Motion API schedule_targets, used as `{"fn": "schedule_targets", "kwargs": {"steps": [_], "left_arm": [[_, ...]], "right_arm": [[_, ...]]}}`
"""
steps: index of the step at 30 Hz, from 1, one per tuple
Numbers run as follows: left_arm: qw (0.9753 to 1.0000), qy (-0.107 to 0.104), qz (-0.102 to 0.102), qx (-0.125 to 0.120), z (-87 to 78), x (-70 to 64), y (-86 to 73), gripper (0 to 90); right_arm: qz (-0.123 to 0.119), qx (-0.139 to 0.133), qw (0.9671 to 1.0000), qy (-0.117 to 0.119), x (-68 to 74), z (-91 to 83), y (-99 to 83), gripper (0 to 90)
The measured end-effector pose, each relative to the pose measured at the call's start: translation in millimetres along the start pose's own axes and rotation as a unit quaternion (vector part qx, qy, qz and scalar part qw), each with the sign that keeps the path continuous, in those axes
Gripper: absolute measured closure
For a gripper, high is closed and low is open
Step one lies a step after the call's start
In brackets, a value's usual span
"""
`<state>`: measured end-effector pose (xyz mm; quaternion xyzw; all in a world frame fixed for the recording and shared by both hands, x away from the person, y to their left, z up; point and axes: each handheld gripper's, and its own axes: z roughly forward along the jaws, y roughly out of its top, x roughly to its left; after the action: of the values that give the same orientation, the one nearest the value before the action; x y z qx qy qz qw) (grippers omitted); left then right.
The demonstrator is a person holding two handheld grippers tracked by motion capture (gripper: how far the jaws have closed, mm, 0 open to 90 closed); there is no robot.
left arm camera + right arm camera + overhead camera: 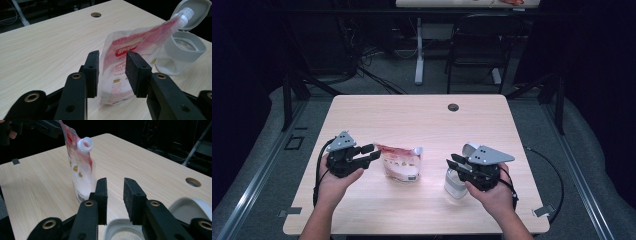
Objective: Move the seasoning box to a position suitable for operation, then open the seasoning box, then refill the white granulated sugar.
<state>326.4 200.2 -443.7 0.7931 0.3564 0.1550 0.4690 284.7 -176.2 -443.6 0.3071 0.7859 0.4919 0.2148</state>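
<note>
A red and white spouted pouch [401,164] stands upright at mid-table, its uncapped white spout [85,145] leaning toward a clear jar [455,184]. The jar has a grey collar [183,50] and an open flip lid [197,10]. My left gripper [371,151] is open at the pouch's left edge. In the left gripper view the pouch [117,67] shows in the gap between the jaws of this gripper [112,70]; whether they touch it is unclear. My right gripper [453,164] hovers open and empty over the jar's mouth [120,231], its jaws [115,195] a small gap apart.
The light wooden table [422,120] has a round cable hole [453,107] near its far edge. Beyond it stand a black chair [479,45] and a white desk leg [419,50]. Cables trail from both grippers off the table's sides.
</note>
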Motion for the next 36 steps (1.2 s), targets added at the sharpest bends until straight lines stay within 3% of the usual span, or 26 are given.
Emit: {"fn": "schedule_targets", "kwargs": {"steps": [9, 20, 28, 36], "left_arm": [[1.0000, -0.001, 0.003, -0.001, -0.4, -0.9, -0.4, 65.9], [1.0000, 0.001, 0.006, -0.005, -3.3, -3.4, -2.5, 68.8], [1.0000, -0.001, 0.004, -0.005, -4.0, -3.2, -3.2, 69.0], [1.0000, -0.002, 0.004, -0.006, -5.2, -2.5, -4.5, 70.0]], "right_arm": [[-0.004, 0.000, 0.9999, 0.016, 6.9, 15.0, 16.3, 74.3], [-0.014, 0.010, 0.9991, 0.039, 15.1, 34.4, 25.9, 74.3], [-0.008, 0.010, 0.9982, 0.059, 19.2, 48.8, 30.1, 72.3], [-0.006, 0.010, 0.9981, 0.060, 20.9, 56.4, 34.0, 70.9]]}}
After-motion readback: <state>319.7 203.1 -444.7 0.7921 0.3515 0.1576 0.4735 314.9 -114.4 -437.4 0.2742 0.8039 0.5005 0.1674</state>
